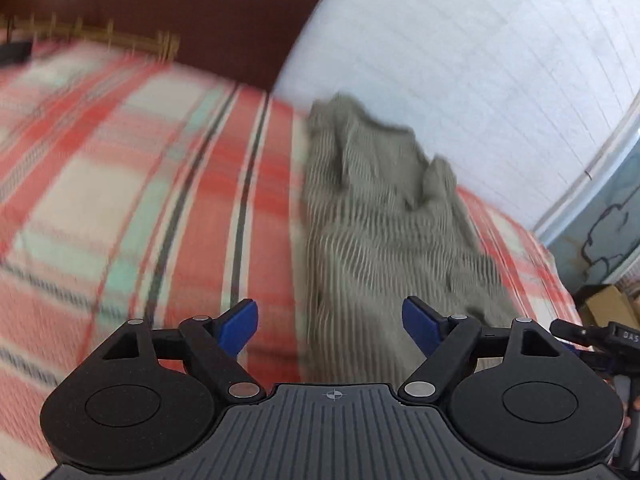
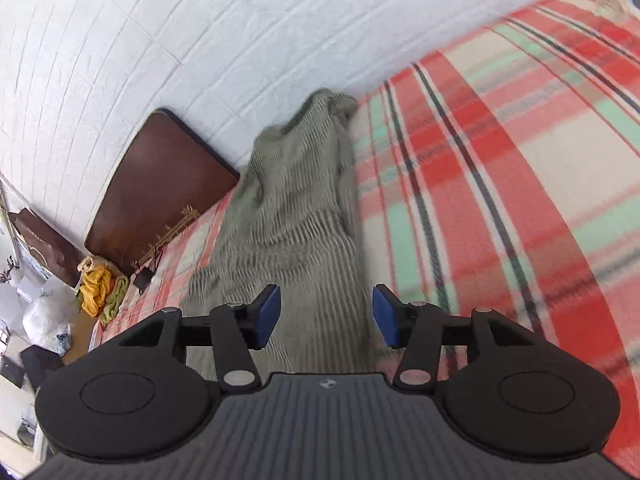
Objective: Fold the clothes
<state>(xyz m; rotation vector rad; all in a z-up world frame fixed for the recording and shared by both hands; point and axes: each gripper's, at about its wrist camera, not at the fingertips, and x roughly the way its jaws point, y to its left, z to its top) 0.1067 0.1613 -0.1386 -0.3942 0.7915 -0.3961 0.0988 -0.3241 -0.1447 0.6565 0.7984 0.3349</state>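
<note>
Left wrist, striped garment [image 1: 372, 220] ahead of open left tongs [image 1: 331, 326]

White letters "DAS" show on a small black part [image 1: 622, 336] at the right edge of the left wrist view. More letters may follow, but the picture's edge cuts them off. A brown bag [image 2: 44, 244] in the right wrist view has faint print that is too small to read.

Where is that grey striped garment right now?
The grey striped garment lies crumpled lengthwise on the plaid blanket, running back to the white brick wall, near the brown board.
</note>
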